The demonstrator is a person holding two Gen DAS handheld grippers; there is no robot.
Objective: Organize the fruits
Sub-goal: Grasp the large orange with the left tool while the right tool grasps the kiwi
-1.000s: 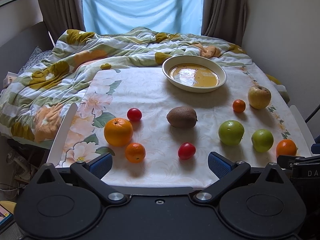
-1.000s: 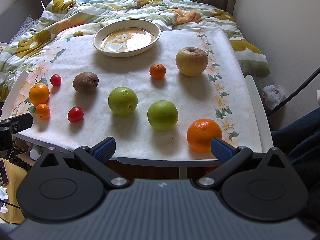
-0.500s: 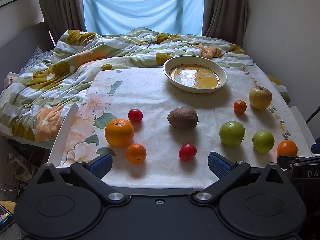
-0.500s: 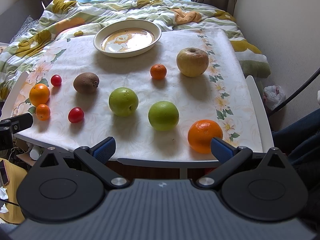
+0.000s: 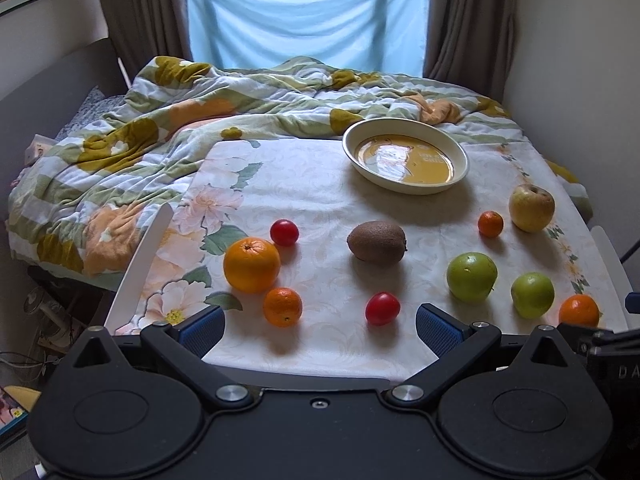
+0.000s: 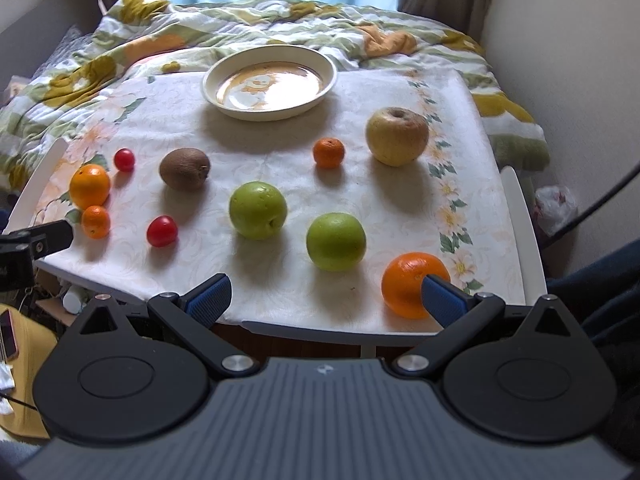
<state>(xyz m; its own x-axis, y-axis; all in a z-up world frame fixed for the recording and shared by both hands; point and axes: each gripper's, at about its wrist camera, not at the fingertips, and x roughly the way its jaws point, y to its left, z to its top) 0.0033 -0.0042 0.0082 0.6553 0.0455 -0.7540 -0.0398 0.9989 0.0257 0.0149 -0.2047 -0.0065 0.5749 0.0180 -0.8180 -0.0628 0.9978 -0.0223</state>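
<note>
Fruit lies scattered on a floral tablecloth. A cream bowl stands empty at the far side. In the left wrist view a large orange, small mandarin, two red tomatoes and a kiwi lie ahead. In the right wrist view two green apples, an orange, a yellow apple and a mandarin lie ahead. My left gripper hovers open at the near edge. My right gripper is open too, its right finger beside the orange.
A rumpled flowered duvet covers the bed behind the table. A wall runs along the right. White table rails flank the cloth. A phone lies low on the left.
The right gripper has moved forward toward the table, so the fruit looks larger and its right finger now overlaps the orange. The left gripper has barely shifted.
</note>
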